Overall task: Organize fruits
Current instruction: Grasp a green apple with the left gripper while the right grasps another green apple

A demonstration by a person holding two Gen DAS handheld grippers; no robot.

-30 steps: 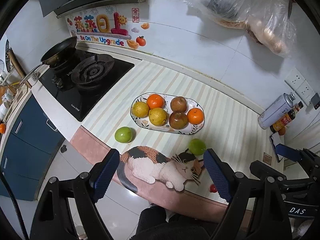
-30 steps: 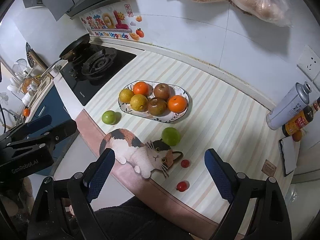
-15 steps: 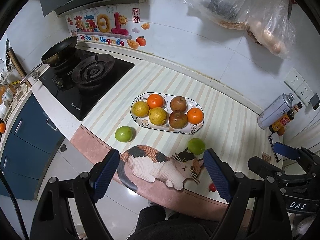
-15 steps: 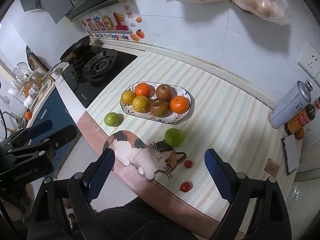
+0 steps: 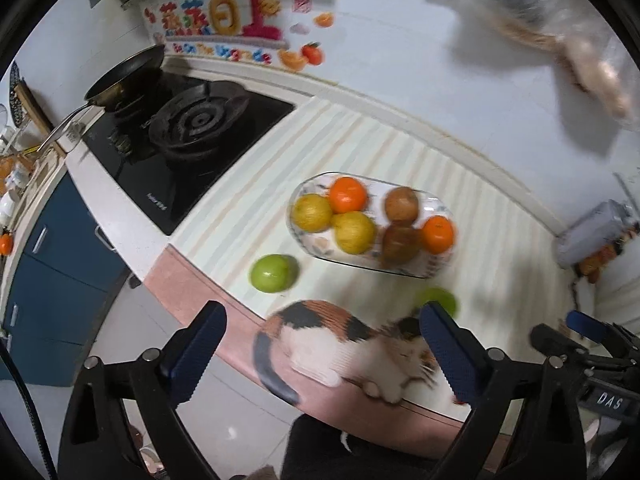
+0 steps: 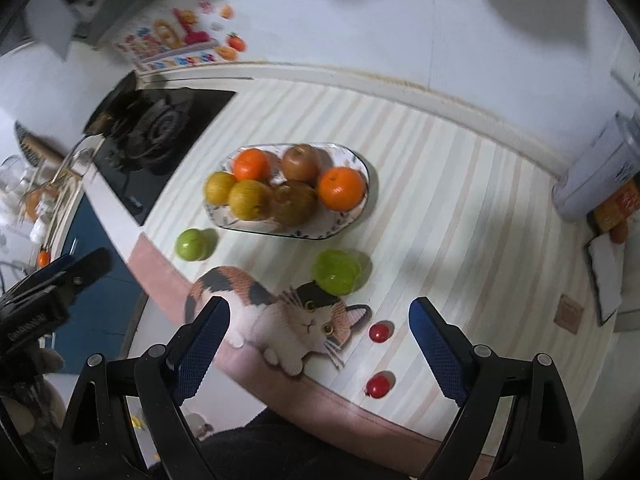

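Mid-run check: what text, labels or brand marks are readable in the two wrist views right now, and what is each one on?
"DAS": white letters on the right tool body, seen from the left wrist view.
Wall sticker: large colourful characters and a line beneath, too blurred to read.
Hob: small white front-edge mark, too small to read.
Left tool body lettering, right wrist view: blurred, unreadable.
Spray can label: unreadable.

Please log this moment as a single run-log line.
left claw: open, empty | right claw: open, empty | plate: six fruits | loose: two green apples, two small red fruits

Orange, yellow and brown fruit fill a floral plate (image 6: 352, 220) on a cream-striped mat (image 6: 460, 208) printed with a calico cat (image 6: 280, 316).
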